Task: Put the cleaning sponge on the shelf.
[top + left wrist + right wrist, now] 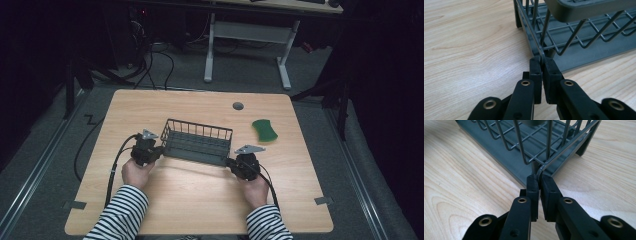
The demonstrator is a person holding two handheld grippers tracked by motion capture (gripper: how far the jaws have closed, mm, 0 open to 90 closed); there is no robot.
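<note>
1. Gripping the wire rack (197,141) at both ends: the left gripper (156,152) is clamping the rim wire at the rack's left near corner, and the right gripper (231,162) is clamping the rim wire at its right near corner.
2. In the left gripper view, the left gripper (541,61) is pinching a thin rim wire of the rack (584,47) between its pads, jaws almost fully together (just the wire's thickness between them).
3. In the right gripper view, the right gripper (537,180) is doing the same on a bent corner wire of the rack (524,152), pads pressing on it from both sides.
4. The rack is sitting near the middle of the wooden table (200,200), slightly skewed, its right end nearer the person. Whether its feet are touching the table I cannot tell.
5. A green sponge (264,130) is lying on the table to the right of the rack, apart from it.
6. A small grey round cap (238,106) is sitting in the tabletop behind the rack.
7. The person's hands are coming in from the near edge in striped sleeves (122,212), one hand on each gripper.
</note>
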